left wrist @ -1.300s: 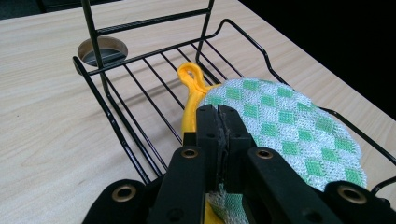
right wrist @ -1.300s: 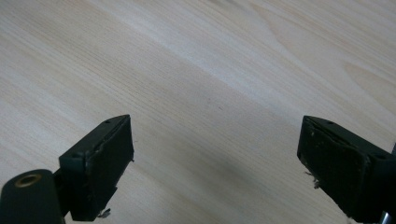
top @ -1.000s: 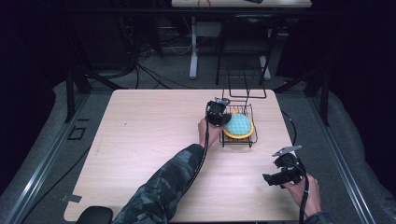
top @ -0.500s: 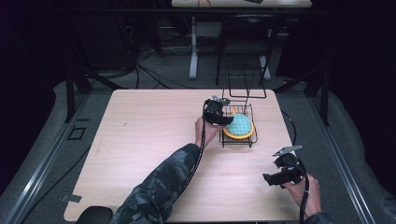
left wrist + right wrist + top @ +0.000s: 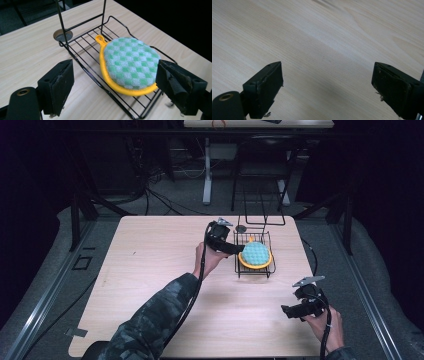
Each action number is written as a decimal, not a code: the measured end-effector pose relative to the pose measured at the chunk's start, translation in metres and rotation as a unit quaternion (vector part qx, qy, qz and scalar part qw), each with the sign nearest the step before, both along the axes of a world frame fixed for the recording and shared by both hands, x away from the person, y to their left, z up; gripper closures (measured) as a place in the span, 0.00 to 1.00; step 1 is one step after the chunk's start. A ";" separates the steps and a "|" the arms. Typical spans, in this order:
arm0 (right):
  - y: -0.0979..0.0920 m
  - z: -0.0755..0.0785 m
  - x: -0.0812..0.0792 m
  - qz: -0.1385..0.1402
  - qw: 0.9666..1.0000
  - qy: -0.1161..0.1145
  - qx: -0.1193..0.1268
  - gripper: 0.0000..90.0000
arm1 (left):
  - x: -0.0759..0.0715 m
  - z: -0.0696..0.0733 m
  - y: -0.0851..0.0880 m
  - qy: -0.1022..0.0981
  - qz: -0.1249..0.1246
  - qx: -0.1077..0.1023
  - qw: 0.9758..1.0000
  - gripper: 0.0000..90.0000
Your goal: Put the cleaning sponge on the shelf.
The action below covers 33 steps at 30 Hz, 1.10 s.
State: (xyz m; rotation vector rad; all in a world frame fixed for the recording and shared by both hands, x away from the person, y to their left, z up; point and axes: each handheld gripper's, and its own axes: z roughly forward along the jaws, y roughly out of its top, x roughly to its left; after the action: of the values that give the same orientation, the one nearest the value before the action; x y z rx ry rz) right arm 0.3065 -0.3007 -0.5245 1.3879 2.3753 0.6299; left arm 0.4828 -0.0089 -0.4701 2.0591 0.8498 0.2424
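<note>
The left gripper (image 5: 112, 92), jaws wide apart, faced the potholder (image 5: 128, 63) lying flat in the wire rack (image 5: 82, 50) just ahead, while the equally open-jawed right gripper (image 5: 327, 90) hovered well apart.

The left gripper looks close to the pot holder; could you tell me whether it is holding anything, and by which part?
Nothing is held: the left gripper is open, jaws either side of the pot holder in the wire rack.

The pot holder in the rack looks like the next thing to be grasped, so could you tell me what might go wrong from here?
1. The left gripper is open astride the pot holder and the rack edge; closing could pinch a wire too.
2. The rack looks light, so pulling may drag or tip it.
3. The right gripper hovers far off over the table, not bracing the rack.
</note>
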 end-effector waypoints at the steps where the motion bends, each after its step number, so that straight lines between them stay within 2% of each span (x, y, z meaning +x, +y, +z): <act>1: 0.000 0.000 0.000 -0.001 1.000 -0.002 0.002 0.11 | -0.002 0.003 0.002 0.001 -0.004 0.003 1.000 0.16; 7: 0.000 0.000 0.000 -0.001 1.000 -0.005 0.001 0.10 | -0.022 0.015 0.018 -0.010 -0.024 0.026 0.999 0.12; 10: 0.000 0.000 0.000 -0.001 1.000 -0.006 0.002 0.10 | -0.031 0.017 0.028 -0.007 -0.033 0.034 0.999 0.09; 11: 0.000 0.000 0.000 -0.001 1.000 -0.004 0.002 0.10 | -0.034 0.017 0.032 -0.005 -0.033 0.034 0.999 0.08; 16: 0.000 0.000 0.000 0.000 1.000 -0.007 0.002 0.10 | -0.048 0.018 0.053 -0.008 -0.033 0.059 0.998 0.04; 20: 0.000 0.000 0.000 0.000 1.000 -0.009 0.001 0.11 | -0.058 0.016 0.074 0.007 -0.032 0.078 0.996 0.01; 25: 0.001 -0.001 0.000 0.001 1.000 -0.007 0.000 0.11 | -0.073 0.013 0.105 0.017 -0.015 0.078 0.997 0.00; 29: 0.002 0.000 0.000 0.004 1.000 -0.009 -0.002 0.11 | -0.089 0.009 0.130 0.017 0.000 0.064 0.998 0.00; 33: 0.002 0.001 0.000 0.002 1.000 -0.012 -0.001 0.11 | -0.105 0.001 0.152 0.024 0.015 0.069 0.997 0.00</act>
State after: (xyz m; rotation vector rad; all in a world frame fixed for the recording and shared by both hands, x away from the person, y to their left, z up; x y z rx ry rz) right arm 0.3061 -0.2987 -0.5235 1.3668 2.3601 0.6426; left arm 0.3777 0.1430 -0.4690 2.1888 0.9161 0.2744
